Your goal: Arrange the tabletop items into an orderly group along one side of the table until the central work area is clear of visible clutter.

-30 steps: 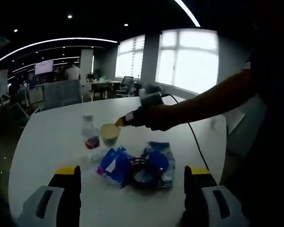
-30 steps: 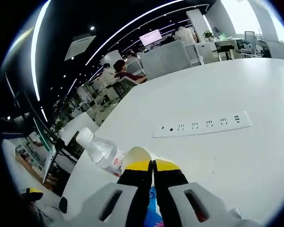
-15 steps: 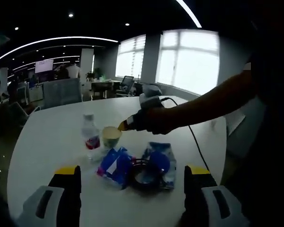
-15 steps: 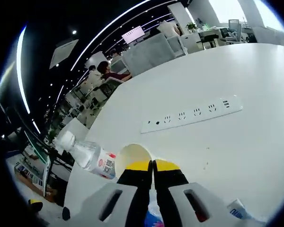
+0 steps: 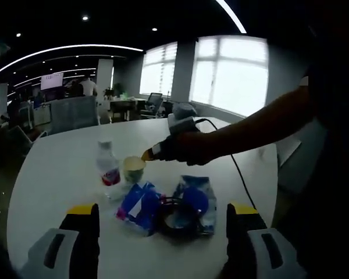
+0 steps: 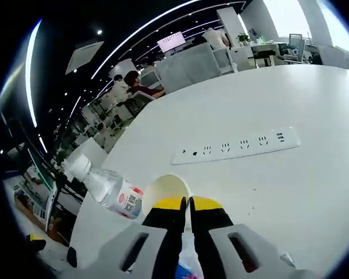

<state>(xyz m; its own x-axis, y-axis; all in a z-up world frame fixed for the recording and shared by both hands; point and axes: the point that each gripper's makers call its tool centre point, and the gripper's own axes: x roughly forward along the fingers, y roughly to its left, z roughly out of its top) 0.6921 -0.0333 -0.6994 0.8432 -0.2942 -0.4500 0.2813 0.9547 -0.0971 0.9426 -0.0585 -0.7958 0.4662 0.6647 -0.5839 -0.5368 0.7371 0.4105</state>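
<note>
On the white table stand a clear water bottle with a red label and a paper cup. In front of them lie two blue packets and a black tape roll. My left gripper is held wide open near the table's front edge, with nothing between its jaws. A person's arm brings my right gripper in from the right to the cup's rim. In the right gripper view my right gripper is shut on the rim of the paper cup, and the bottle is just to its left.
A white power strip lies on the table beyond the cup. A black cable trails from the right gripper across the table's right side. Office desks, chairs and people are in the background.
The right gripper stays shut at the cup's rim while its view tilts a little. The left gripper stays open, and its view has drifted slightly.
</note>
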